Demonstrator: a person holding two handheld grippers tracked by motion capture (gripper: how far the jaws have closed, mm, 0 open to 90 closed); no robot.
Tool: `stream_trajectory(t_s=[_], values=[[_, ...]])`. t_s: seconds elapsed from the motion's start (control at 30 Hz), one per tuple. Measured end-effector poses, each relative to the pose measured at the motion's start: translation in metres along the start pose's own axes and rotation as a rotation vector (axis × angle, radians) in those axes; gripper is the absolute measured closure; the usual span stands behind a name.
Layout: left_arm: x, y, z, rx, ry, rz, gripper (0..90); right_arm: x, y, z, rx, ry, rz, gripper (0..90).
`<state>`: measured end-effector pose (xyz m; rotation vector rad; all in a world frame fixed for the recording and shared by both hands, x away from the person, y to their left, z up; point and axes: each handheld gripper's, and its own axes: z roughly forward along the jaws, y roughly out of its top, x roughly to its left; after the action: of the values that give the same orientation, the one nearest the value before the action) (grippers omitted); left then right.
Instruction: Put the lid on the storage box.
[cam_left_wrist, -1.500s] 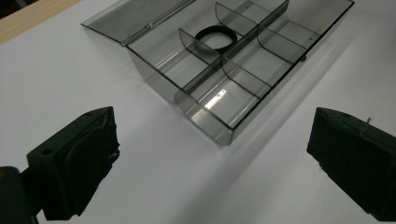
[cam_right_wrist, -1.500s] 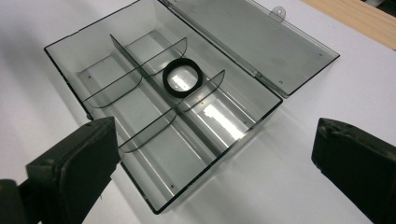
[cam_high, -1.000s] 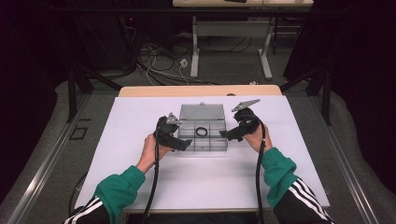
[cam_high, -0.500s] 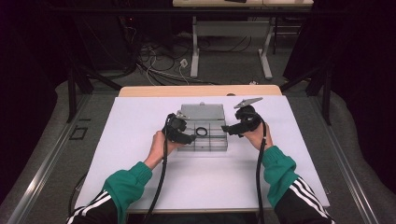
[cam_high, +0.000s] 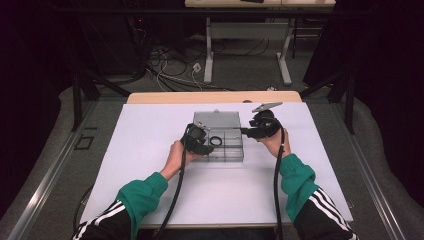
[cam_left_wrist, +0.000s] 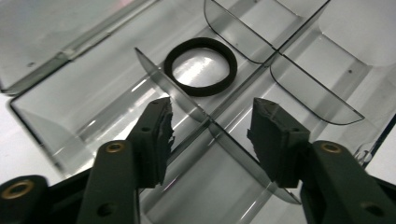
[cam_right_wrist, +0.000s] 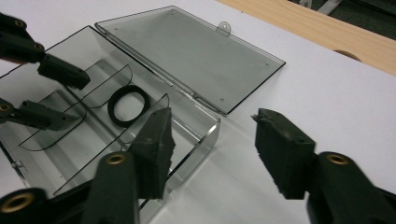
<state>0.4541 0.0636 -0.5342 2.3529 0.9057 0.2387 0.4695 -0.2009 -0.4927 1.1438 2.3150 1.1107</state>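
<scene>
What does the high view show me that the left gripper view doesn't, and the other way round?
High view's own: the person's green sleeves, the whole white table and cables on the floor beyond it.

Left gripper view's own: the left gripper up close with its ragged black pads, and a clear divider standing between its jaws. The jaws have just been closing and are not visibly pressing on the divider.

Shared: the open clear box and the black ring lying in one compartment.
</scene>
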Motion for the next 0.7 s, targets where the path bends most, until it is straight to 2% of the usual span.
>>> stream_trajectory(t_s=[0.1,0.2,0.33,0.53,0.63,0.7], values=[[0.0,0.0,0.003,0.006,0.018,0.011,53.7,-0.003,0.001,0.0,-0.006,-0.013,0.02,57.6],[-0.001,0.0,0.006,0.014,0.025,0.004,54.3,-0.007,0.003,0.004,-0.003,-0.034,0.037,67.5],[-0.001,0.001,0.007,0.021,0.027,0.011,54.1,-0.011,0.004,0.013,0.036,-0.047,0.051,79.5],[-0.001,0.002,0.007,0.029,0.027,0.017,54.7,-0.011,0.003,0.033,0.094,-0.073,0.031,87.7],[-0.002,0.003,0.007,0.036,0.025,0.019,55.1,-0.012,0.005,0.04,0.127,-0.068,0.067,89.2],[-0.003,0.003,0.007,0.03,0.031,0.023,56.5,-0.015,0.006,0.046,0.143,-0.07,0.074,90.0]])
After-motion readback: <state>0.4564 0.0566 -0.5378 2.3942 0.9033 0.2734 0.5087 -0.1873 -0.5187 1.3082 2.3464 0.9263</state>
